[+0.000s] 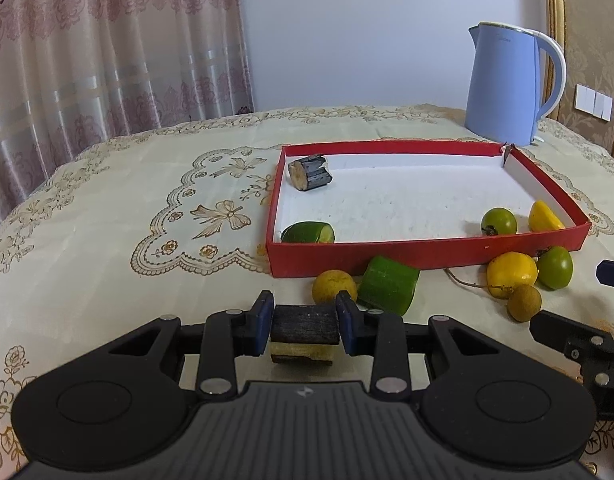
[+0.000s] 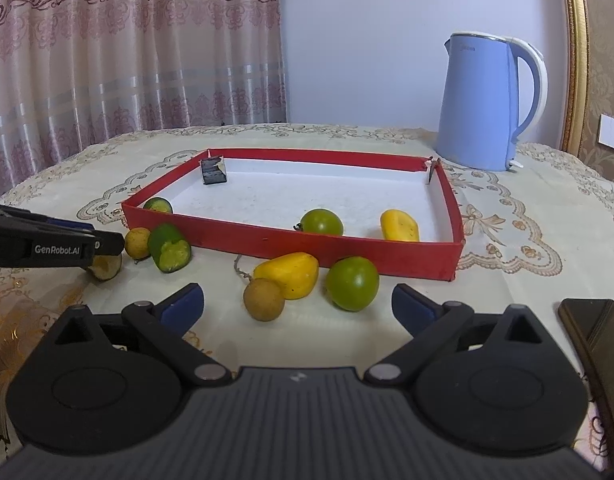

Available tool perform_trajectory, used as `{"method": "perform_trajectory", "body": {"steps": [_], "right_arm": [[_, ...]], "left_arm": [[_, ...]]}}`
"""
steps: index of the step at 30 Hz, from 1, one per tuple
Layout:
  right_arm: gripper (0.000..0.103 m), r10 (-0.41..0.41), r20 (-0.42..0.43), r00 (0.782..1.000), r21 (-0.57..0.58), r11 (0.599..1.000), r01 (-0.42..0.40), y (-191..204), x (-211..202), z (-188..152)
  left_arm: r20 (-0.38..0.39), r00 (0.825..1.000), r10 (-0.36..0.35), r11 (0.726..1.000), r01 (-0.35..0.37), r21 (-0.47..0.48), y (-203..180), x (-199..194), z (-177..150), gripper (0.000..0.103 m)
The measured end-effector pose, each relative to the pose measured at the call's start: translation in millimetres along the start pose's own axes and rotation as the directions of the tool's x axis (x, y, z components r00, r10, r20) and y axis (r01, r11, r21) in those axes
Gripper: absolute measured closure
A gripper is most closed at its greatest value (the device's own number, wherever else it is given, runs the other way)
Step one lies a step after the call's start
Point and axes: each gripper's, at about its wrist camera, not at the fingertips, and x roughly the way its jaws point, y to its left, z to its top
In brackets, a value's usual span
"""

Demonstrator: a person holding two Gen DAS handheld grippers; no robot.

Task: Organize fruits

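Observation:
My left gripper (image 1: 305,309) is shut on a dark-skinned sugarcane piece (image 1: 305,330) low over the tablecloth, in front of the red tray (image 1: 427,254). In the right wrist view it (image 2: 67,246) comes in from the left, and the piece's pale cut end (image 2: 105,267) shows. The tray holds another sugarcane piece (image 1: 310,172), a cucumber piece (image 1: 309,233), a green tomato (image 2: 322,222) and a yellow fruit piece (image 2: 399,225). My right gripper (image 2: 298,300) is open, holding nothing. Just beyond it lie a longan (image 2: 264,300), a yellow fruit (image 2: 293,272) and a green tomato (image 2: 353,283).
A small yellow fruit (image 1: 334,286) and a cucumber chunk (image 1: 389,285) lie against the tray's front wall. A blue kettle (image 2: 479,104) stands behind the tray at the right. A dark phone (image 2: 599,332) lies at the right table edge. Curtains hang behind on the left.

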Motion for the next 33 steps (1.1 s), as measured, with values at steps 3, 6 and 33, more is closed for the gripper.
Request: {"method": "perform_trajectory", "body": {"steps": [3,6,33], "right_arm": [[0.003,-0.007,-0.006,1.000,0.000,1.000,0.007,0.0,1.5,0.1],[0.003,-0.019,-0.010,1.000,0.004,1.000,0.019,0.1,2.8,0.3],[0.004,0.020,0.015,1.000,-0.017,1.000,-0.020,8.0,-7.1,0.7]], "left_arm": [[0.000,1.000,0.006,1.000,-0.006,0.005,-1.7,0.9,2.1,0.070],[0.005,1.000,0.016,1.000,-0.016,0.012,-3.6,0.7,4.9,0.070],[0.018,0.999,-0.030,0.999,0.030,0.017,11.9,1.1,-15.8,0.034]]}}
